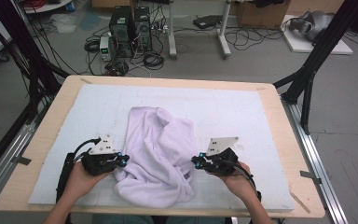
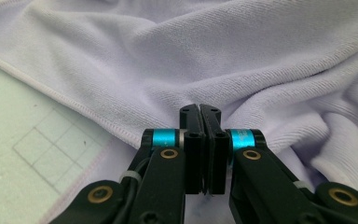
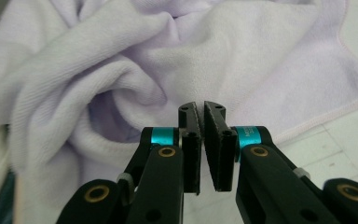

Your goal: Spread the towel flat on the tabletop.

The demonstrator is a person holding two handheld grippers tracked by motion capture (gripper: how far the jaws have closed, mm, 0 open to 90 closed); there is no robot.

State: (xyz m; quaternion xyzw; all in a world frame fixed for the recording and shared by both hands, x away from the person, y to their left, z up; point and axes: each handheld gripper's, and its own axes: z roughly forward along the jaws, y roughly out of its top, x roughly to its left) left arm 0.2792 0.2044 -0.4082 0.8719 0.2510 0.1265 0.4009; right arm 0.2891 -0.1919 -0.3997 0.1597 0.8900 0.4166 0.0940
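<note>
Towel (lilac, crumpled) lies between both hand-held grippers, left and right, jaws together.

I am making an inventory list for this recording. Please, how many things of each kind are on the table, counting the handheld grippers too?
Lilac towel: 1
White mat under it: 1
Handheld grippers: 2, the left gripper and the right gripper, each at one side of the towel
Total: 4
</note>
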